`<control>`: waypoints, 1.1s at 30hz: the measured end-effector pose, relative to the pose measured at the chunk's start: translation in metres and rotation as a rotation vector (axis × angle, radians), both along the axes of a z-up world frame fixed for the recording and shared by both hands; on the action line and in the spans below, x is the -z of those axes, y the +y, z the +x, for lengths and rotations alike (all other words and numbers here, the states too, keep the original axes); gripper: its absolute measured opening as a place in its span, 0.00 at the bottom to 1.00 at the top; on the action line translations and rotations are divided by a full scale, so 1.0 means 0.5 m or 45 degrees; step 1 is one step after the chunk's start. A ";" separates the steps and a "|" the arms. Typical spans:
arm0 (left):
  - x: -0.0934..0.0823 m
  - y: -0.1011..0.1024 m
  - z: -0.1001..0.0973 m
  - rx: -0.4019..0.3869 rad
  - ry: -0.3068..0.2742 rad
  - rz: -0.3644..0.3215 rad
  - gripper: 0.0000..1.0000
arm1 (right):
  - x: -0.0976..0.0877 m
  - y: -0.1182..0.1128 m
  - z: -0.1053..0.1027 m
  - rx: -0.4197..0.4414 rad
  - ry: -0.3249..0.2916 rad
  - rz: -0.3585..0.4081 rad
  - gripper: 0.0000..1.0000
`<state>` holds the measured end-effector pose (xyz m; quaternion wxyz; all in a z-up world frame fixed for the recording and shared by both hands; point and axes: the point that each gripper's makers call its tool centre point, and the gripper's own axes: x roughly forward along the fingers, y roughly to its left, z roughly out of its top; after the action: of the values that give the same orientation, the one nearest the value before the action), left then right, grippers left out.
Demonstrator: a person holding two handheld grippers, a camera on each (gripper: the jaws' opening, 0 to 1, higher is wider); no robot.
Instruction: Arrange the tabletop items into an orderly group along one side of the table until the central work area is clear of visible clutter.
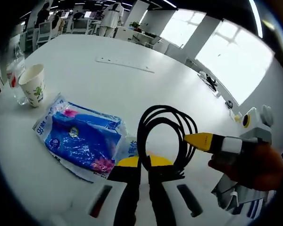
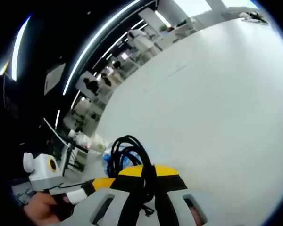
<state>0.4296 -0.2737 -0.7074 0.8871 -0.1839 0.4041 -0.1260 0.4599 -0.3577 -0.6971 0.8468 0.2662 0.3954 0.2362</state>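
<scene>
**Cable coil, held at both tongs**

Left gripper view. We list: left tongs (image 1: 144,176), pressed together on the base of the black cable (image 1: 166,136), whose coil stands up just above the tips. The right tongs (image 1: 200,140) come in from the right, their yellow tip touching the coil's right side. A blue tissue pack (image 1: 82,139) lies on the white desk (image 1: 132,84) just left of the tongs; a paper cup (image 1: 33,84) stands well beyond it, near the far left edge. A power strip (image 1: 125,64) lies far across the desk.

Right gripper view. We list: right tongs (image 2: 148,181), pinching the cable (image 2: 127,155), the coil rising just past the tips. The left tongs (image 2: 82,190) enter low left, held by a hand (image 2: 42,207).

Handling, in our judgement: keep both pinches firm so the loops stay bundled, carry the coil level toward the pack and cup side, and set it down beside them without letting it spring open.
</scene>
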 end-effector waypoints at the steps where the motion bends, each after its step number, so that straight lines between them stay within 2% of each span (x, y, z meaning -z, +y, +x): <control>1: 0.002 -0.008 0.001 0.006 0.005 0.000 0.01 | 0.000 -0.005 0.000 -0.001 0.000 -0.002 0.03; 7: -0.003 -0.044 0.002 0.053 0.015 0.012 0.01 | 0.007 -0.044 -0.009 0.024 0.019 0.012 0.03; 16: 0.005 -0.062 -0.001 0.088 0.042 0.026 0.00 | 0.022 -0.069 -0.037 0.026 0.054 0.017 0.03; 26: 0.014 -0.101 0.008 0.129 0.064 0.013 0.00 | 0.033 -0.106 -0.027 0.064 0.068 0.014 0.03; 33: 0.021 -0.108 0.022 0.104 0.085 -0.006 0.00 | 0.040 -0.117 -0.022 0.092 0.094 0.030 0.03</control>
<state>0.4407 -0.3278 -0.7181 0.8668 -0.1734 0.4405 -0.1568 0.4489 -0.4160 -0.7170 0.8364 0.2987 0.4136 0.2001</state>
